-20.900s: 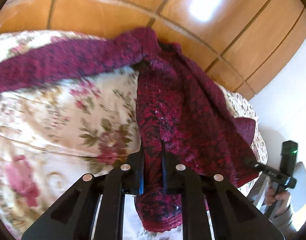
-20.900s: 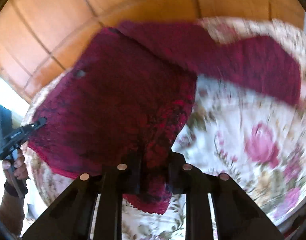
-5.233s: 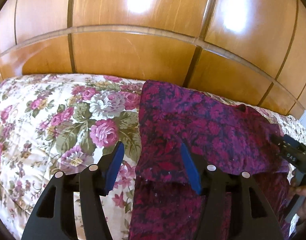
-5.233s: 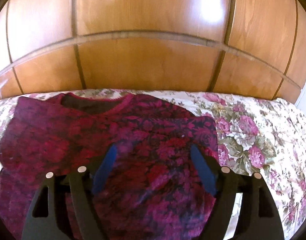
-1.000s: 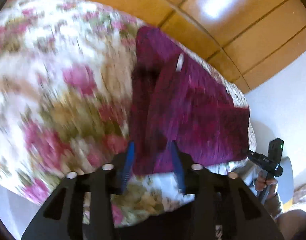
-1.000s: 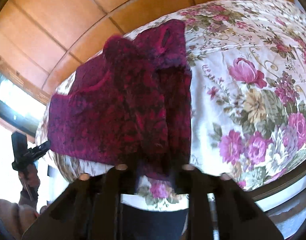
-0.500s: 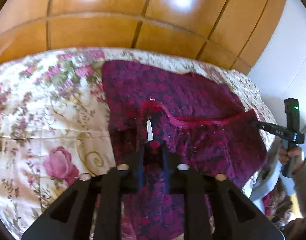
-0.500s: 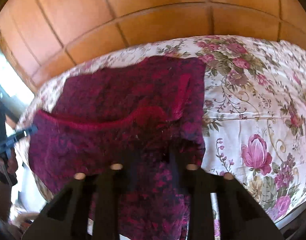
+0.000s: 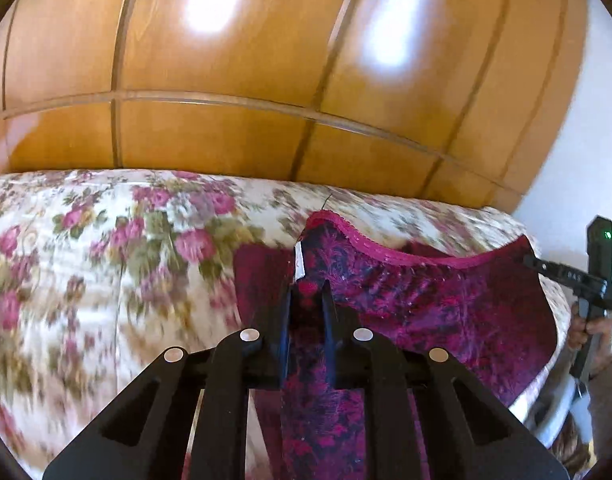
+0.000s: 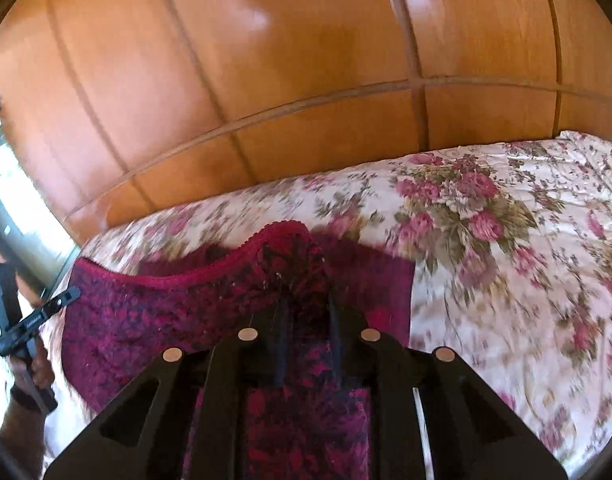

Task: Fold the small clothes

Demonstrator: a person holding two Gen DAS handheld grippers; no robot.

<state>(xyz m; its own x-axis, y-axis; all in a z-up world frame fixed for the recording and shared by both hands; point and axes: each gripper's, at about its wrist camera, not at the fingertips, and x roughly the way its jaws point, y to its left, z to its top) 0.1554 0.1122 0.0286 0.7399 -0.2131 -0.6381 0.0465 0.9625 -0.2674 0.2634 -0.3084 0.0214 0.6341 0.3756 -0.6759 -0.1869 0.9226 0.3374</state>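
Both grippers, left (image 9: 306, 312) and right (image 10: 306, 316), clamp the garment's (image 9: 425, 304) raised hem over the bedspread (image 9: 106, 260); final fold judged mid-way, laying down outstanding.

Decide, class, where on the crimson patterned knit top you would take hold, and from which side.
Grip the crimson patterned knit top at its two hem corners, coming from the near bed edge. The scalloped hem hangs taut between the left gripper and right gripper, each already shut on a corner.

No lettering can be read: the white tag (image 9: 299, 261) on the crimson garment (image 9: 425, 304) and the far gripper's (image 9: 577, 280) markings are too blurred.
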